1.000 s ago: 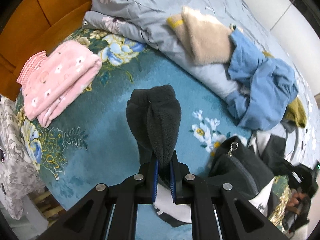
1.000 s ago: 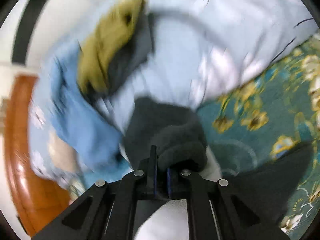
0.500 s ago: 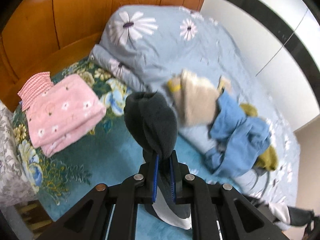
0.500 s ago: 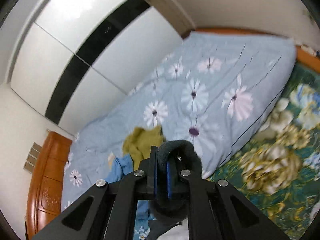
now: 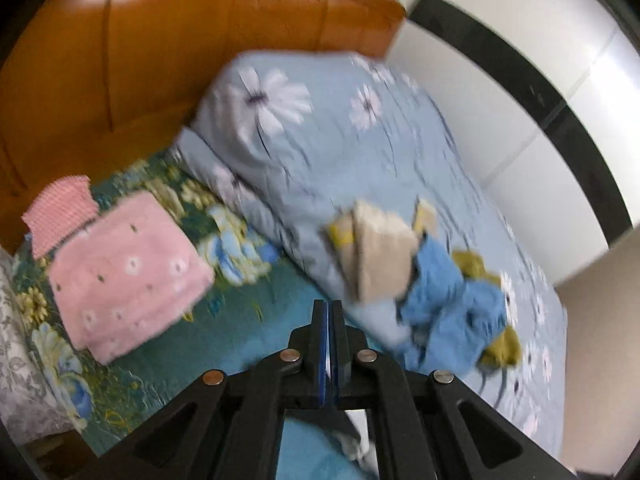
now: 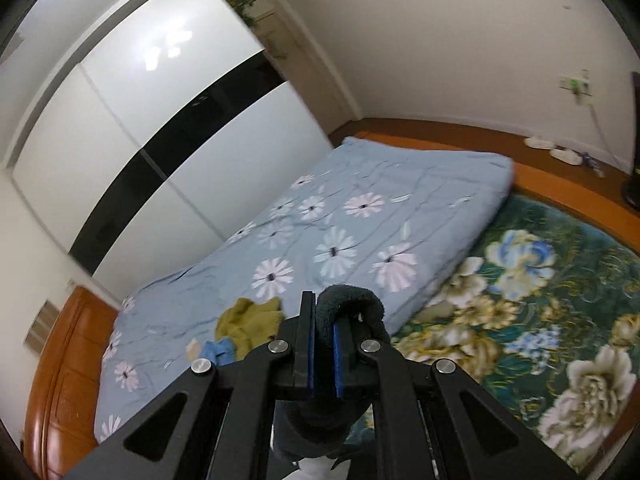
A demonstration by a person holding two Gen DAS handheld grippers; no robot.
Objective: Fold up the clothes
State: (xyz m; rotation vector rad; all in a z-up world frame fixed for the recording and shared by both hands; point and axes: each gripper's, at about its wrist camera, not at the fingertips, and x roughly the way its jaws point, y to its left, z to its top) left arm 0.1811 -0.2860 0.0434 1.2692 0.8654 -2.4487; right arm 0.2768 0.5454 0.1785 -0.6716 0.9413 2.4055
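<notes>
The right hand-held gripper (image 6: 323, 346) is raised high over the bed (image 6: 560, 300) & clenched on a dark fleece garment (image 6: 352, 304). A thick fold of it bulges over the right finger and the rest hangs down under the gripper, w/ a bit of white cloth at the bottom edge. I think it is held up so the garment can hang free & straighten before it is laid flat.

The left hand-held gripper (image 5: 329, 346) has its fingers pressed together, nearly no gap. Between them no fleece shows in this view; only a blurred grey-white piece (image 5: 356, 436) is seen below the gripper, so I cannot tell if it grasps sth.

The fleece looks soft, thick, dark grey, bunched, not in a folded shape now.

Other clothes: a pink folded one (image 5: 128, 276) lies on the green flowered blanket near the headboard (image 5: 160, 60), prob. a finished stack. On the blue quilt (image 5: 340, 140) is a loose heap: beige (image 5: 380, 256), blue (image 5: 452, 316), olive (image 6: 252, 320) pieces.
</notes>
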